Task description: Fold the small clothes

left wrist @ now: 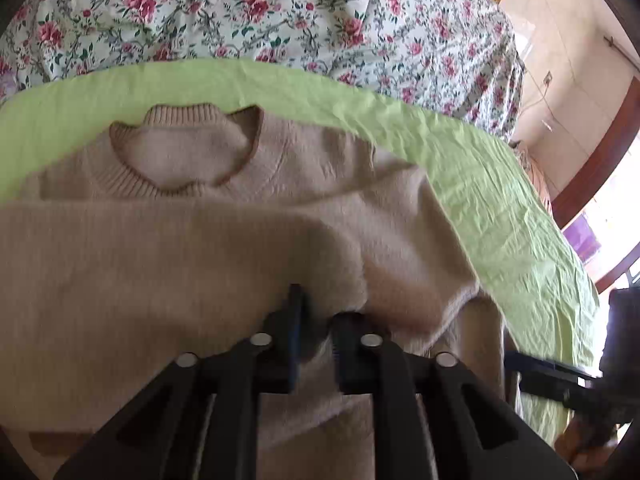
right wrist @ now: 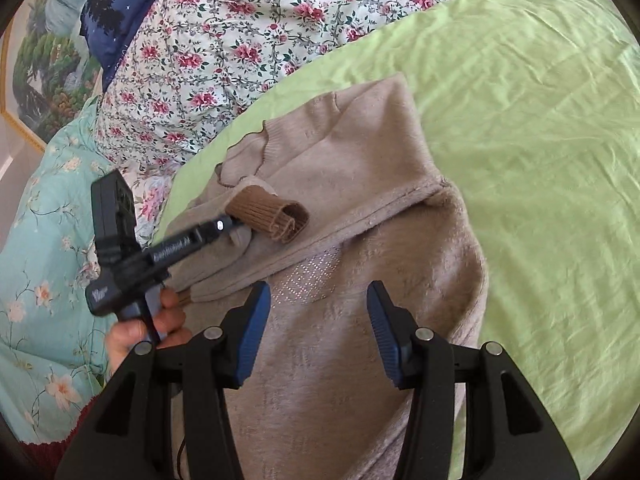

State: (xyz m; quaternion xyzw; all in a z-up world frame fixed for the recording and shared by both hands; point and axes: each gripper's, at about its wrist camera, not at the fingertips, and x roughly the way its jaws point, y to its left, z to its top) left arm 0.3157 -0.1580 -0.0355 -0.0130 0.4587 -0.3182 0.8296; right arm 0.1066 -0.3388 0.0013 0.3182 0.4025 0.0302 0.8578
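A small beige knit sweater (left wrist: 208, 224) lies on a light green sheet (left wrist: 500, 216), neck opening away from me. My left gripper (left wrist: 316, 320) is shut on the sweater's sleeve near its brown ribbed cuff (right wrist: 276, 216), holding the sleeve across the body; it shows in the right wrist view (right wrist: 232, 226) at the left. My right gripper (right wrist: 316, 304) is open and empty, hovering over the sweater's lower body (right wrist: 340, 320). It shows at the right edge of the left wrist view (left wrist: 516, 364), state unclear there.
A floral quilt (left wrist: 256, 12) lies bunched beyond the green sheet (right wrist: 540, 120). A turquoise floral cover (right wrist: 44, 240) and a dark blue pillow (right wrist: 108, 12) lie at the left. A framed picture (right wrist: 36, 60) hangs behind. Walls and a doorway (left wrist: 592, 168) show at the right.
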